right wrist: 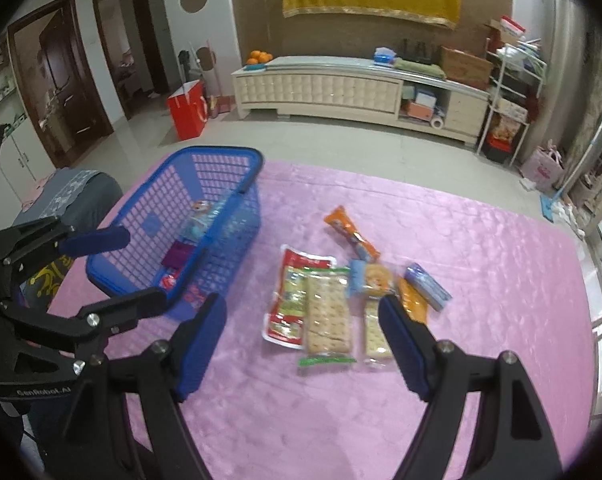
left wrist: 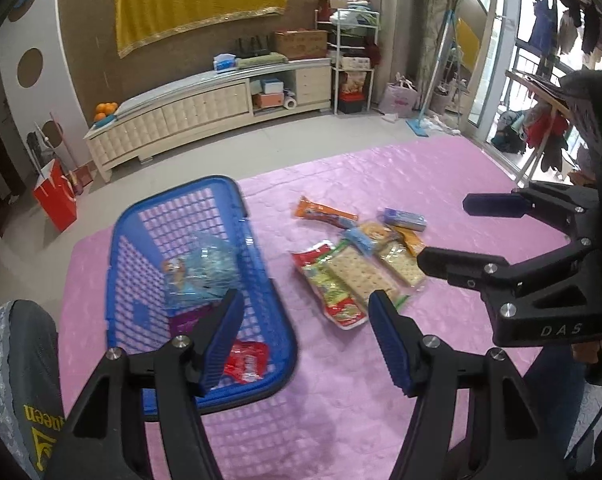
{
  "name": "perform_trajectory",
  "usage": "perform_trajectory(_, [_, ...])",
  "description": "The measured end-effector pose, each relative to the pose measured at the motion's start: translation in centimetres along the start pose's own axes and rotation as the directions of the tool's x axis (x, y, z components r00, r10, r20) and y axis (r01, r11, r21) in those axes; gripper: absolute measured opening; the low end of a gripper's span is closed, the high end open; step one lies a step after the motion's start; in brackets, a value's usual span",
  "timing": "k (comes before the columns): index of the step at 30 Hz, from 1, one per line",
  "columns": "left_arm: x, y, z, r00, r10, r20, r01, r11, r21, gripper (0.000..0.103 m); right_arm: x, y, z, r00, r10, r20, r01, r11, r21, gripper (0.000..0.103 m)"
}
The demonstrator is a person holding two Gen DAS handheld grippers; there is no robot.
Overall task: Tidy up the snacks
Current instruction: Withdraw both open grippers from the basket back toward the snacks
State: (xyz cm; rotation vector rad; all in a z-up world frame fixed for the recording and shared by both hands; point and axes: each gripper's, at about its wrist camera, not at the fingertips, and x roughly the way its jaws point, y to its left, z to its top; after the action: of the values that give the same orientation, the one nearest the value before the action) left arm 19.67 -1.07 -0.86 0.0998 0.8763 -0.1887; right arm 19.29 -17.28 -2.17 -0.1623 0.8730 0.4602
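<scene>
Both grippers hover over the pink cloth (right wrist: 481,280), jaws spread wide, holding nothing: left gripper (left wrist: 305,340) beside the basket's near end, right gripper (right wrist: 301,344) before the loose snacks. Blue basket (right wrist: 237,176) stands left on the cloth, long axis running away from the cameras; a clear bluish bag (left wrist: 205,272), a purple pack and a red pack lie inside. Right of it (loose cluster): cracker pack (right wrist: 327,320) and red-green pack (right wrist: 291,296) lengthwise near-to-far, orange stick (right wrist: 351,234) angled.
</scene>
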Motion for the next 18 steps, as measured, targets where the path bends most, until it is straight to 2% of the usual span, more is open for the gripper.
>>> perform_trajectory(9, [2.8,-4.7,-0.3,1.000,-0.008,-0.028,0.010,0.998,0.055,0.062,0.7,-3.5,-2.6,1.000,-0.012,-0.021,0.013,0.999,0.038,0.082])
perform_trajectory(18, [5.8,-6.4,-0.2,0.998,-0.003,-0.068,0.005,0.999,0.038,0.062,1.9,-7.2,-4.5,0.998,-0.037,-0.053,0.041,0.997,0.068,0.082])
